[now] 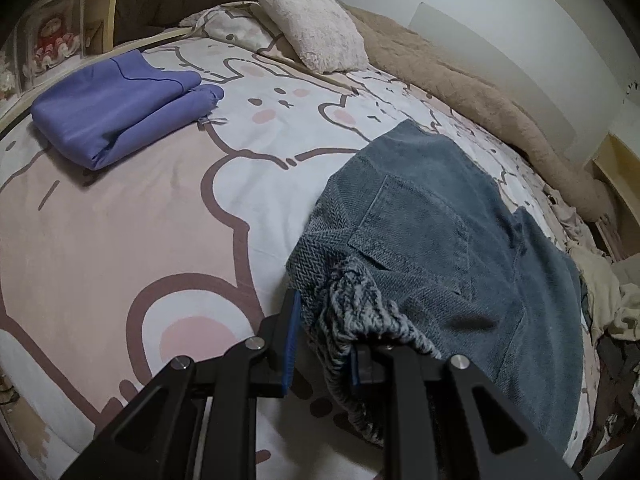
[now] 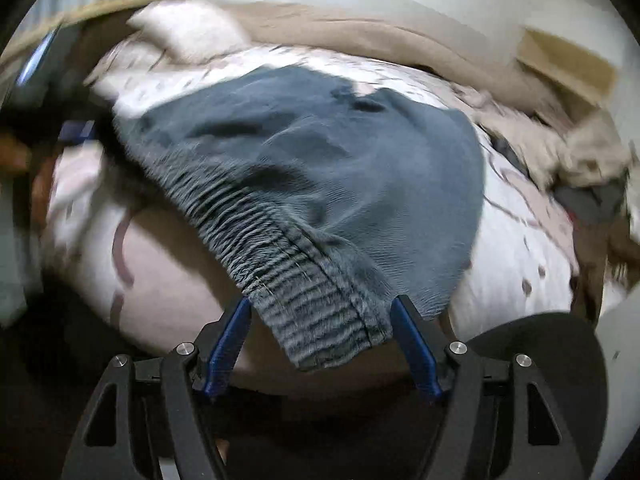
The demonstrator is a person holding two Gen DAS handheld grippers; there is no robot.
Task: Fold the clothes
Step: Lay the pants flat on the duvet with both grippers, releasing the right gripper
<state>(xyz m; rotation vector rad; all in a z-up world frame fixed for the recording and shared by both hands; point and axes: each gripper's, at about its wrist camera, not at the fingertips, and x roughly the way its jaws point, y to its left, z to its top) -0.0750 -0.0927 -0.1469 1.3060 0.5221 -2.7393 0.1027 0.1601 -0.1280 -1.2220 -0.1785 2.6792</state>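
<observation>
- While the grey-blue trousers (image 1: 440,216) lay spread on the bed sheet (image 1: 120,220), their ribbed waistband (image 1: 352,308) was pinched by the left gripper (image 1: 320,344) at approx. 6 o'clock of the left wrist view; jaws were nearly closed, w/ bunched fabric clamped between the blue pads.
- A back pocket was seen face-up on the trousers, toward 3 o'clock from the left gripper's fingers.
- A folded purple garment (image 1: 116,120) was placed at approx. 10 o'clock, well apart from the trousers, near the bed edge.
- A fluffy white pillow (image 1: 312,28) was propped at 12 o'clock; a tan blanket (image 1: 480,92) was heaped along the wall side from 1 to 3 o'clock.
- A pile of crumpled pale clothes (image 1: 608,292) was seen at 3 o'clock, just beside the trouser leg.
- The right wrist view was blurred. The right gripper (image 2: 320,340) was held w/ jaws spread wide, at 6 o'clock.
- The waistband end (image 2: 320,300) was hung between the two blue pads (image 2: 228,340); it was not pressed by either pad, so nothing was gripped.
- The trousers (image 2: 340,152) were stretched from there toward 11–12 o'clock across the sheet (image 2: 520,248).
- The left gripper was made out only as a dark blur at approx. 9 o'clock in that view.
</observation>
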